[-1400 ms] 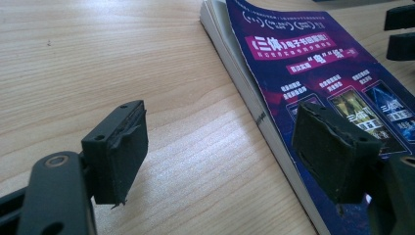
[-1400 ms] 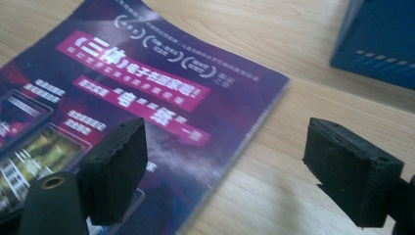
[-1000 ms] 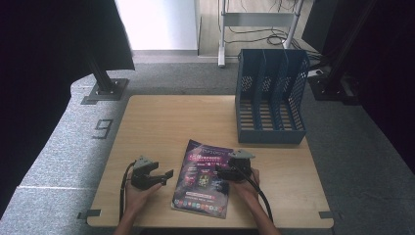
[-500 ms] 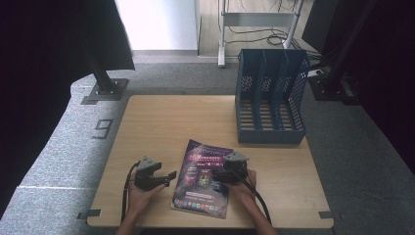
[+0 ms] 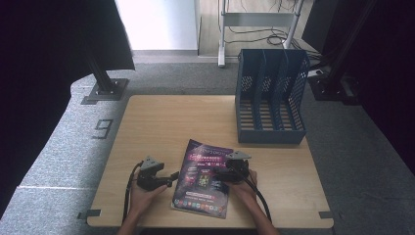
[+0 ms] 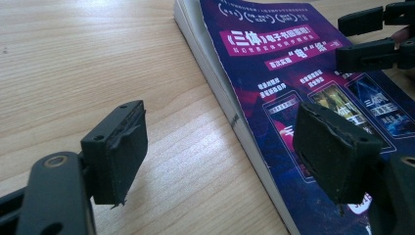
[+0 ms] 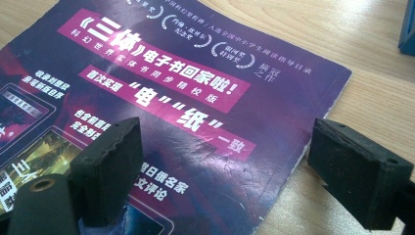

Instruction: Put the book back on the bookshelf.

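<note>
Magazine (image 5: 204, 178) at lower centre of high view: deep purple cover, magenta banner, white lettering, small multicoloured picture panels; white page edges along spine in left gripper view. Left gripper (image 6: 222, 147) and right gripper (image 7: 222, 161): matte black jaws at bottom of each gripper view. File rack (image 5: 270, 98) at upper right: blue, perforated grid pattern. Table (image 5: 166, 122): pale wood, fine straight grain. Floor (image 5: 63, 142) at left: speckled grey, dark "9" marking.

Soft even daylight, window glare up top, near fingers (image 6: 117, 152) blurred.
</note>
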`<control>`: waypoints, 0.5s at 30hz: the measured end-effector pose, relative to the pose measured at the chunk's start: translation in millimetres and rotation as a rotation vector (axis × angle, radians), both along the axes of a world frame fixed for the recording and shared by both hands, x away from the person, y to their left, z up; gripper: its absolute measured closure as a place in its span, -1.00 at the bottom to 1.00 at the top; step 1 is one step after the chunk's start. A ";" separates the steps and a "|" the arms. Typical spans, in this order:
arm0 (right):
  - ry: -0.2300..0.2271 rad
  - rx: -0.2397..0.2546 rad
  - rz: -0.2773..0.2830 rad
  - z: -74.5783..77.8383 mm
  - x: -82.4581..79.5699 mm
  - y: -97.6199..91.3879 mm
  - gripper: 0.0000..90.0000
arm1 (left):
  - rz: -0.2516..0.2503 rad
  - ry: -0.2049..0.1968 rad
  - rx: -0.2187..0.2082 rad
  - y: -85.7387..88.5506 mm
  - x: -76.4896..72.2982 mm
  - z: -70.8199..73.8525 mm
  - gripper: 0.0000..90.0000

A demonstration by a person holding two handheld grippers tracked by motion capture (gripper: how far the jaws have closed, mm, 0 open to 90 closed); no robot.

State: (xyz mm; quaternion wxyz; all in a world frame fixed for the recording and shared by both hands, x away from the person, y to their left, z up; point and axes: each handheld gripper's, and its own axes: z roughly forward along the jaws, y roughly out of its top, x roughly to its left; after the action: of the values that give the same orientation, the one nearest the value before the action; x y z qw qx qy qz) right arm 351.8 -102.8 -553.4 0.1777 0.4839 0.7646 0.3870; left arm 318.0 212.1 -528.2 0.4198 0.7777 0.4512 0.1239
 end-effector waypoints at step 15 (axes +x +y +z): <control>0.012 0.007 0.001 -0.1 0.8 -1.8 -0.70 | -0.033 0.010 0.030 -28.5 22.9 4.6 -0.55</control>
State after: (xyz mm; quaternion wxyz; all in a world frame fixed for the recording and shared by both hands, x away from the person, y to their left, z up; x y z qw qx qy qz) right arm 352.6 -104.6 -553.4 0.1710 0.4864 0.7646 0.3869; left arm 340.9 183.6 -523.6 0.4078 0.7917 0.4387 0.1200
